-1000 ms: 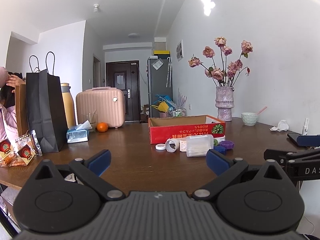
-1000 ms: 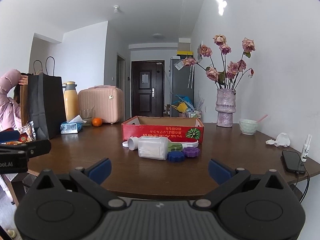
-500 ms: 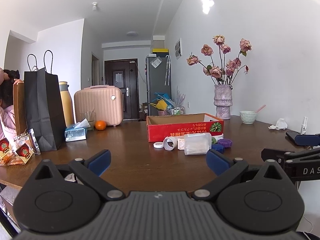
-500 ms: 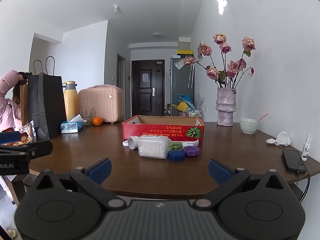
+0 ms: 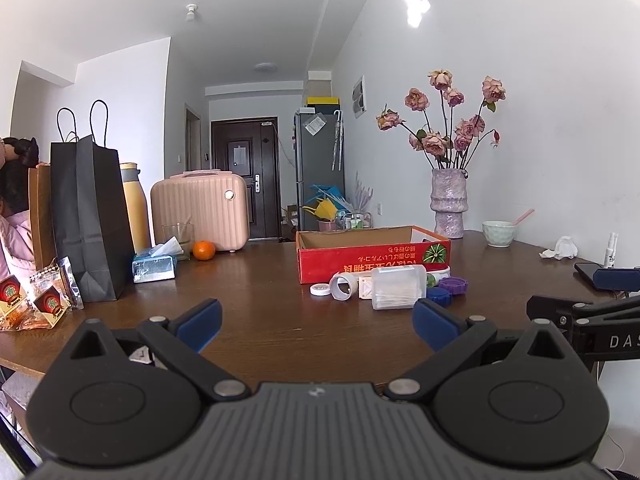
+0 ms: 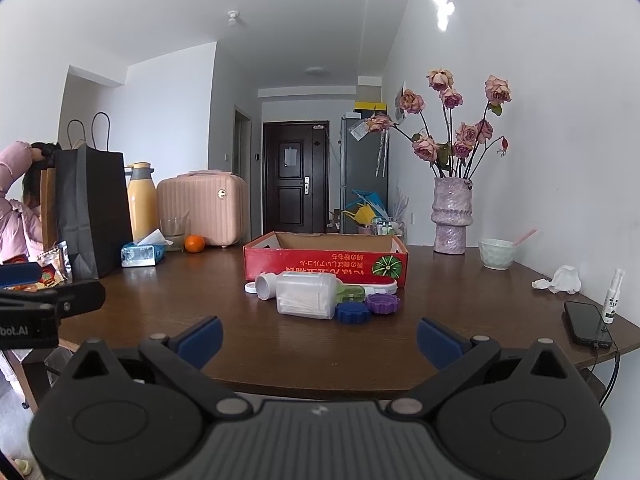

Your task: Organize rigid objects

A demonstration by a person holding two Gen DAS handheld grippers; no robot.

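A red cardboard box (image 5: 374, 258) (image 6: 326, 262) stands open on the brown table. In front of it lie a clear plastic jar (image 5: 396, 287) (image 6: 306, 294) on its side, a white tube (image 5: 345, 286), a small white lid (image 5: 321, 289), a blue cap (image 6: 352, 313), a purple cap (image 6: 383, 304) and a green bottle (image 6: 352, 292). My left gripper (image 5: 318, 320) is open and empty near the table's front edge. My right gripper (image 6: 320, 338) is open and empty, also short of the items.
At the left stand a black paper bag (image 5: 90, 216), a yellow flask (image 6: 141, 208), a pink case (image 5: 200, 210), a tissue pack (image 5: 154, 266), an orange (image 5: 204, 250) and snack packets (image 5: 36, 300). A vase (image 6: 452, 216), a bowl (image 6: 496, 254), a phone (image 6: 586, 324) and a spray bottle (image 6: 612, 298) are at the right.
Both views have shifted only slightly. The person at the far left has moved her arm. The items on the table have not moved and both grippers stay open.
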